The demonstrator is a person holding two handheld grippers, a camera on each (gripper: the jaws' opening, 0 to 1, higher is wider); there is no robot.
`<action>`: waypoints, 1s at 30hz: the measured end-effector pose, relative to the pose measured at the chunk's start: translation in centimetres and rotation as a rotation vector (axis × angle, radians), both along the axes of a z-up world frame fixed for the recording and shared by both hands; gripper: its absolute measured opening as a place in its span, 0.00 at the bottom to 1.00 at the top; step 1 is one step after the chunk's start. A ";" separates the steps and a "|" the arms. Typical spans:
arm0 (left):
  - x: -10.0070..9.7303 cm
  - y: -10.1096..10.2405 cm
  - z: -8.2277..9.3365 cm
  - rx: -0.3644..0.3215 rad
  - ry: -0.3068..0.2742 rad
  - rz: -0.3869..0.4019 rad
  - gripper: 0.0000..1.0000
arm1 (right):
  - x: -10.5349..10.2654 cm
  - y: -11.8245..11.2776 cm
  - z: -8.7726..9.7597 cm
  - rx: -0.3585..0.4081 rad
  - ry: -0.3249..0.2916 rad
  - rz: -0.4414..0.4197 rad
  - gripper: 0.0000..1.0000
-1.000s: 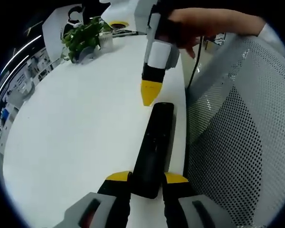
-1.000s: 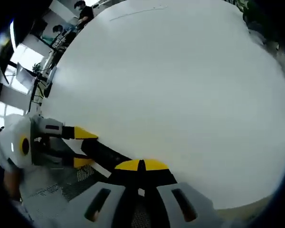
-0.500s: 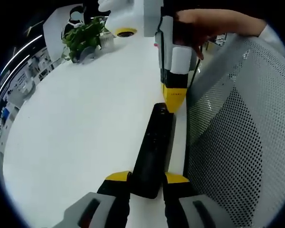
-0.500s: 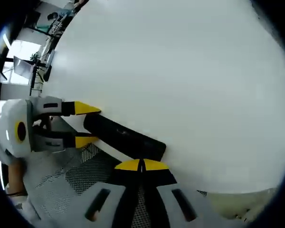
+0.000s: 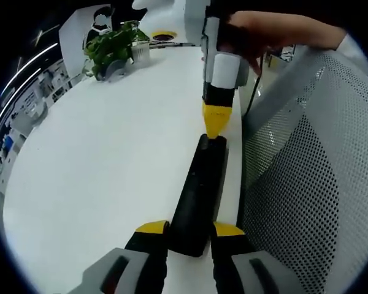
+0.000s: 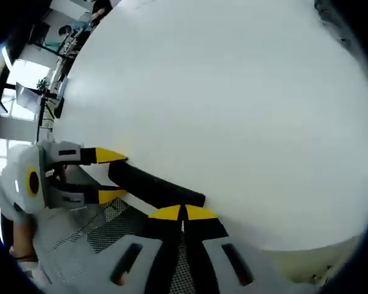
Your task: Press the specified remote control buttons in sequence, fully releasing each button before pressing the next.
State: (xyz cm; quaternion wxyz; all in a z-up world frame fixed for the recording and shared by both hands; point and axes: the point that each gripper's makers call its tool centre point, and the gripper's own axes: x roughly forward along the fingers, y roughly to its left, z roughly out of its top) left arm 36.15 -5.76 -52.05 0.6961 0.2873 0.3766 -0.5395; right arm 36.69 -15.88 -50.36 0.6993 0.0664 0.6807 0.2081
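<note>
While the left gripper clamps the near end of the black remote at the white table's right edge | right gripper, jaws together, tip touching remote's far end | mesh chair just right

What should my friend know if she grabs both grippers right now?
Left gripper: shut on the long black plastic remote control, holding its near end over the white table.
Right gripper: jaws shut, yellow tips at the remote's far end.
Beside the table: grey mesh chair.
Done: can't tell which buttons got pressed.
Left: lift off fully, then press the next one.
</note>
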 end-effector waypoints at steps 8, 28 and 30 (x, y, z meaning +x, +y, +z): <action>-0.1 0.0 0.1 -0.002 -0.005 -0.006 0.27 | -1.0 0.5 -0.8 -0.015 0.045 0.043 0.00; -0.1 -0.1 0.1 0.004 0.000 0.002 0.27 | -0.7 0.8 -1.3 0.005 0.050 0.027 0.00; -0.1 -0.1 0.1 0.007 0.001 0.001 0.27 | -0.7 0.7 -1.3 0.017 0.054 0.014 0.00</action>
